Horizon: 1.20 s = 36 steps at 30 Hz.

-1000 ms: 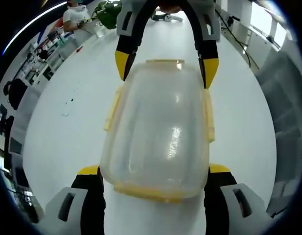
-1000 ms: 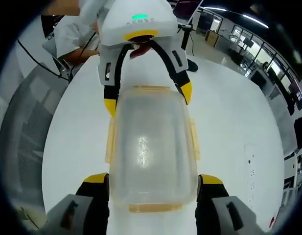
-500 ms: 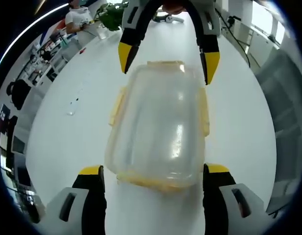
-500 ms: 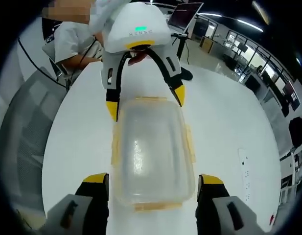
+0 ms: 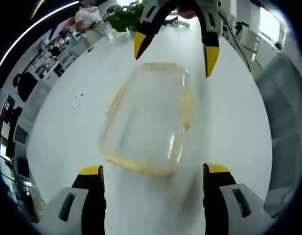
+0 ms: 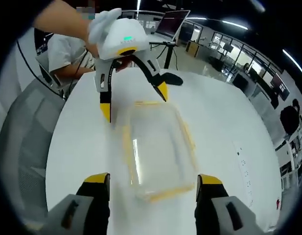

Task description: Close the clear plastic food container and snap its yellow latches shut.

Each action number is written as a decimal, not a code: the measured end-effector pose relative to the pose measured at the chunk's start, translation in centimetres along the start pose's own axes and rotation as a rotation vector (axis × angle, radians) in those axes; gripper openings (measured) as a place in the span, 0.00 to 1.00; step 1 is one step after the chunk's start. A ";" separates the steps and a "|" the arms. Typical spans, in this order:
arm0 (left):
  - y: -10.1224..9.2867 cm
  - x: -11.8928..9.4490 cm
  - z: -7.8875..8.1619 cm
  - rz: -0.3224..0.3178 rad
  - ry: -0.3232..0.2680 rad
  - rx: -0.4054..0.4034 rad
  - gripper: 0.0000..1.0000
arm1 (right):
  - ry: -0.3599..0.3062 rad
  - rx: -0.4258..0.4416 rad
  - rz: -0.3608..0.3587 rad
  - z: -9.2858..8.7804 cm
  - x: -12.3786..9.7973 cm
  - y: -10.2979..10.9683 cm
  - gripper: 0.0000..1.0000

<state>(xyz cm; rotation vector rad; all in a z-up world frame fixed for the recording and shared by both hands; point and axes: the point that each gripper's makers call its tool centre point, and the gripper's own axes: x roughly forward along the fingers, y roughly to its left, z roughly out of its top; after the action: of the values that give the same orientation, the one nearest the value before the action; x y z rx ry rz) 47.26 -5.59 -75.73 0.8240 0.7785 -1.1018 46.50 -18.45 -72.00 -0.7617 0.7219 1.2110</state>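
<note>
A clear plastic food container (image 5: 146, 117) with a yellow-rimmed lid on it lies flat on the white table (image 5: 62, 142); motion blur hides how its yellow latches (image 5: 114, 98) stand. My left gripper (image 5: 153, 171) is open just short of its near end, touching nothing. At the far end my right gripper (image 5: 175, 51) hovers open, its yellow tips clear of the lid. In the right gripper view the container (image 6: 158, 147) lies skewed ahead of the open right gripper (image 6: 153, 179), and the left gripper (image 6: 134, 101) stands open past its far end, held by a gloved hand (image 6: 104, 24).
A potted plant (image 5: 124, 12) and a seated person (image 5: 87, 14) are at the table's far end. Grey mesh chairs (image 5: 288, 98) (image 6: 18, 137) flank the table. A black object (image 6: 173, 78) rests on the table behind the left gripper, below a monitor (image 6: 173, 22).
Both grippers have drawn back and up from the container, which earlier sat between their jaws. The container now lies skewed in both views and blurred.
</note>
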 end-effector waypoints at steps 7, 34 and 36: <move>-0.7 -0.8 -0.1 0.023 -0.027 -0.060 0.81 | -0.017 0.037 -0.013 -0.9 -0.2 1.6 0.70; -5.7 -2.8 -1.2 0.105 -0.176 -0.278 0.82 | -0.145 0.230 -0.089 -3.3 -2.0 7.6 0.67; -6.2 -3.0 -1.2 0.110 -0.187 -0.284 0.82 | -0.153 0.237 -0.103 -3.3 -2.3 7.8 0.67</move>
<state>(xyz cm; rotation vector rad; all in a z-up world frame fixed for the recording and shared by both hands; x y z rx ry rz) 40.42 -4.72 -74.80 0.5096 0.7038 -0.9295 38.19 -21.04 -72.96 -0.4981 0.6778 1.0561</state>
